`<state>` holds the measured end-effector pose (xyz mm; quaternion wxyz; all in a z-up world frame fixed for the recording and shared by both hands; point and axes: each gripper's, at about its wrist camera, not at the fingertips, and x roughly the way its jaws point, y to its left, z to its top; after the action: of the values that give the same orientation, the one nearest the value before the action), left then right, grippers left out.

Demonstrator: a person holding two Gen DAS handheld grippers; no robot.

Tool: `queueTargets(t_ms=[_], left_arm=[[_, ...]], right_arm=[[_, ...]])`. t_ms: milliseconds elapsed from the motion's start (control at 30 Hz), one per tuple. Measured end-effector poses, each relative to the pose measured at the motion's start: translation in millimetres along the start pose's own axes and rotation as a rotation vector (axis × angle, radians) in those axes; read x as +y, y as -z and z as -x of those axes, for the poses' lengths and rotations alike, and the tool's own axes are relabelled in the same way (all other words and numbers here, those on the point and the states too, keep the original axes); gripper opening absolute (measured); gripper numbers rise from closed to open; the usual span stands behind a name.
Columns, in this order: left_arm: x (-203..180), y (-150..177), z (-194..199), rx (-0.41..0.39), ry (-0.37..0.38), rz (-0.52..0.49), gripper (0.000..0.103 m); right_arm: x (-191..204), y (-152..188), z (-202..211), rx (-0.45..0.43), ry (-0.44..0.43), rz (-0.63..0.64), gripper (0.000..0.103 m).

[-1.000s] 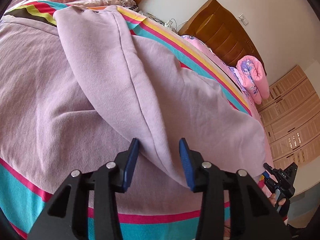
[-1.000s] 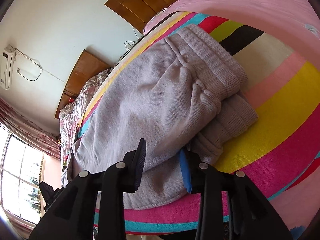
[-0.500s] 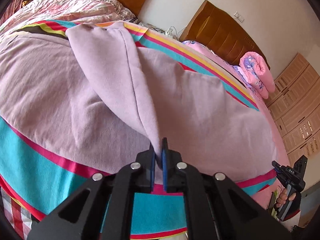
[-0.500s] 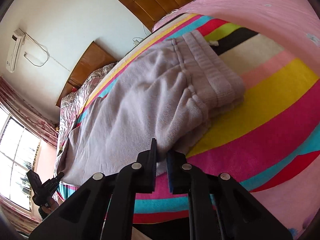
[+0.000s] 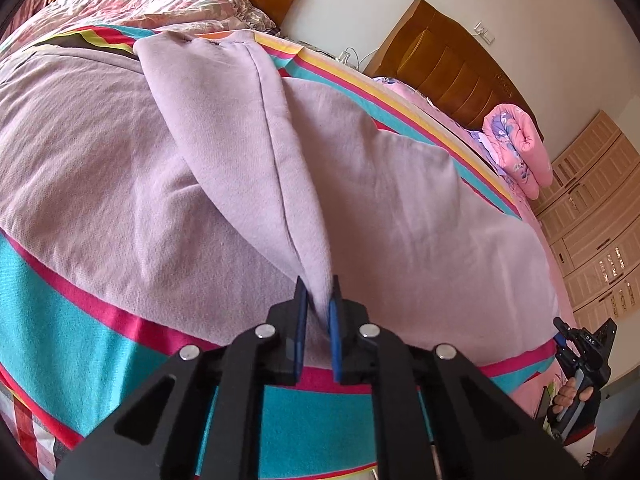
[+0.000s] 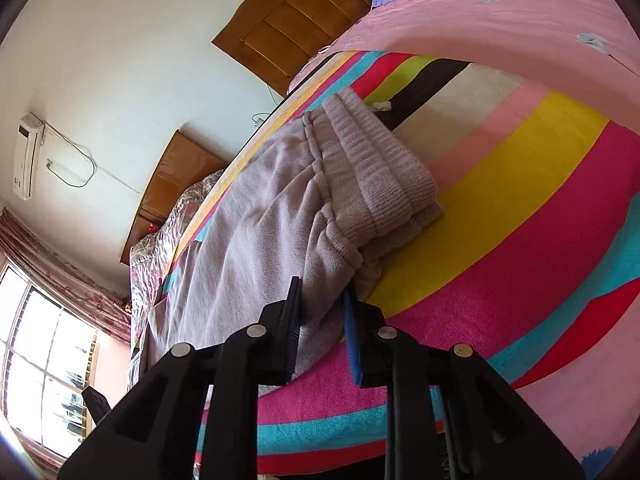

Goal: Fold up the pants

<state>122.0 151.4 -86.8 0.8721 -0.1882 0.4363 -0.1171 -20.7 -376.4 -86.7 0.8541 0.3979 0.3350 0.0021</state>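
Note:
Lilac knit pants (image 5: 200,160) lie spread on a striped blanket (image 5: 60,320) on the bed. One leg (image 5: 248,140) is folded over the other and runs toward me. My left gripper (image 5: 318,292) is shut on the near edge of that folded leg and lifts it slightly. In the right wrist view the ribbed waistband (image 6: 384,168) of the pants (image 6: 272,240) lies doubled. My right gripper (image 6: 322,300) is shut on the bunched cloth beside the waistband, jaws a little apart around it. The right gripper also shows in the left wrist view (image 5: 580,364).
Wooden headboards (image 5: 452,76) stand against the white wall. A rolled pink quilt (image 5: 520,144) lies at the far right of the bed, with a wardrobe (image 5: 596,220) beyond. A shiny floral quilt (image 5: 160,0) lies at the far left. A window (image 6: 40,360) is at the left.
Both grippers went from open to shut on the pants. The left has pulled the folded leg's edge back toward the bed's near side; the right grips beside the waistband.

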Motion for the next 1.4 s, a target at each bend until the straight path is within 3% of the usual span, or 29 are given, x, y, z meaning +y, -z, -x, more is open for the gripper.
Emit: queueTargets(t_ms=[167, 300, 467, 733, 800, 833, 867, 933, 1067, 1167, 1233, 1333, 1400], left_arm=[[-6.0, -1.3, 8.1, -0.03, -0.011, -0.021, 0.006], [-14.9, -4.2, 27.3, -0.083, -0.001, -0.038, 0.006], [-6.1, 4.0, 10.1, -0.016, -0.02, -0.019, 0.006], [-3.9, 10.3, 1.8, 0.012, -0.038, -0.021, 0.007], [-4.4, 11.6, 0.2, 0.008, -0.041, -0.031, 0.008], [-4.4, 11.2, 0.3, 0.011, -0.039, -0.029, 0.01], [-3.4, 10.5, 0.3, 0.016, -0.033, -0.022, 0.01], [-3.4, 11.0, 0.1, 0.018, -0.029, -0.022, 0.011], [-6.7, 13.0, -1.2, 0.006, -0.04, -0.045, 0.011], [-6.3, 14.7, -0.7, 0.0, -0.039, -0.043, 0.011], [-6.1, 14.1, -0.9, 0.002, -0.037, -0.04, 0.011], [-6.2, 12.9, -0.6, 0.013, -0.035, -0.044, 0.012], [-7.2, 11.6, 3.3, 0.016, -0.038, -0.052, 0.017]], right_arm=[[12.6, 1.3, -1.1, -0.021, 0.058, 0.077, 0.013], [27.2, -5.0, 6.6, -0.053, 0.049, 0.111, 0.012], [18.1, -1.1, -5.8, -0.011, 0.102, 0.112, 0.012], [13.3, 2.6, -10.7, 0.001, 0.11, 0.079, 0.01], [12.8, 2.8, -9.1, 0.012, 0.112, 0.068, 0.019], [12.7, 2.3, -7.4, 0.024, 0.126, 0.061, 0.027], [13.5, 2.3, -2.1, 0.023, 0.166, 0.051, 0.042], [15.2, 1.3, 19.7, -0.052, 0.232, 0.027, 0.046], [74.9, 7.3, 40.3, -0.143, 0.25, 0.295, 0.046], [130.9, 34.0, 17.8, -0.073, 0.188, 0.533, 0.046], [160.9, 56.5, -7.2, -0.031, 0.191, 0.687, 0.046], [178.4, 87.2, -43.8, 0.042, 0.26, 0.847, 0.047], [160.3, 105.1, -69.7, 0.174, 0.363, 0.897, 0.048]])
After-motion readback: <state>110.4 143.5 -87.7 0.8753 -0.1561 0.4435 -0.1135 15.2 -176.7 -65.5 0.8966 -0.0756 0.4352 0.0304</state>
